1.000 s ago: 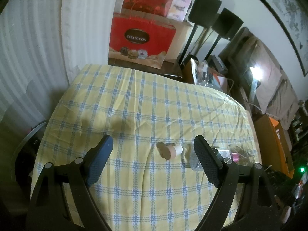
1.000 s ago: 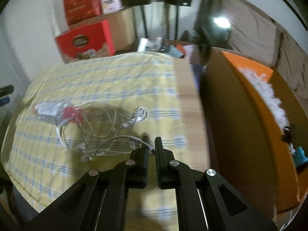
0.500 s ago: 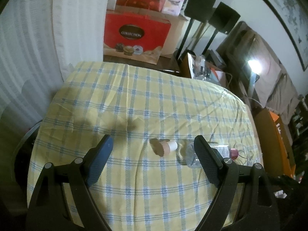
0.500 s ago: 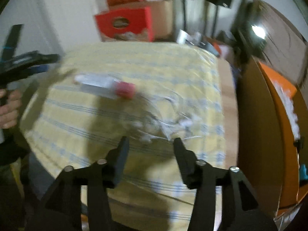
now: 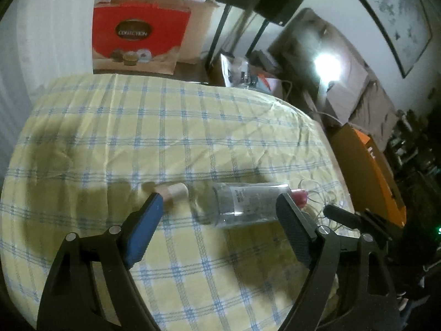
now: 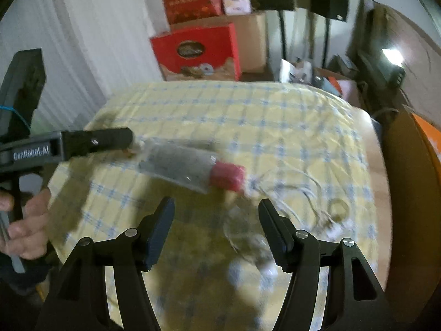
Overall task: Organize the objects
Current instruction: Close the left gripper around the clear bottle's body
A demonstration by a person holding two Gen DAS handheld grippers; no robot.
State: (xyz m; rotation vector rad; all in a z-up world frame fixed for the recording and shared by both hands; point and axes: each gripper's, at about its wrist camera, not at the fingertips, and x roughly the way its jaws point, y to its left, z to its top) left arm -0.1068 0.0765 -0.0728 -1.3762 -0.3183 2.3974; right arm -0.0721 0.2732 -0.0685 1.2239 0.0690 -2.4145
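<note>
On the table with the yellow, blue-checked cloth (image 5: 171, 127), going from the left, the left gripper (image 5: 217, 215) hangs with its jaws wide and closing slightly, nothing pressed between the pads; in the right wrist view its dark finger reaches in from the left edge, held by a person's hand (image 6: 27, 226) low in that corner. Just beyond the tip of its blue-padded left finger (image 5: 143, 229) lies a small tan, cork-like cylinder (image 5: 175, 191) on its side. Next to it, a little apart, a clear plastic bottle (image 5: 245, 204) lies flat with its base toward the cylinder and its pink cap (image 5: 299, 195) pointing right — the bottle sits in the span between the left gripper's fingers, but neither pad visibly touches it. Right of the cap spreads a loose tangle of white earphone cable (image 6: 297, 193), blurred in both views, with a small ring-shaped item (image 6: 338, 207) beside it that I cannot identify. The right gripper (image 6: 216, 229) hovers over the near part of that tangle, jaws opening and holding nothing. Farther right, past the cloth's edge, stands an orange-topped box (image 5: 369, 171). Behind the table a red gift box (image 5: 137, 30) marked "COLLECTION" leans among cardboard cartons.
</note>
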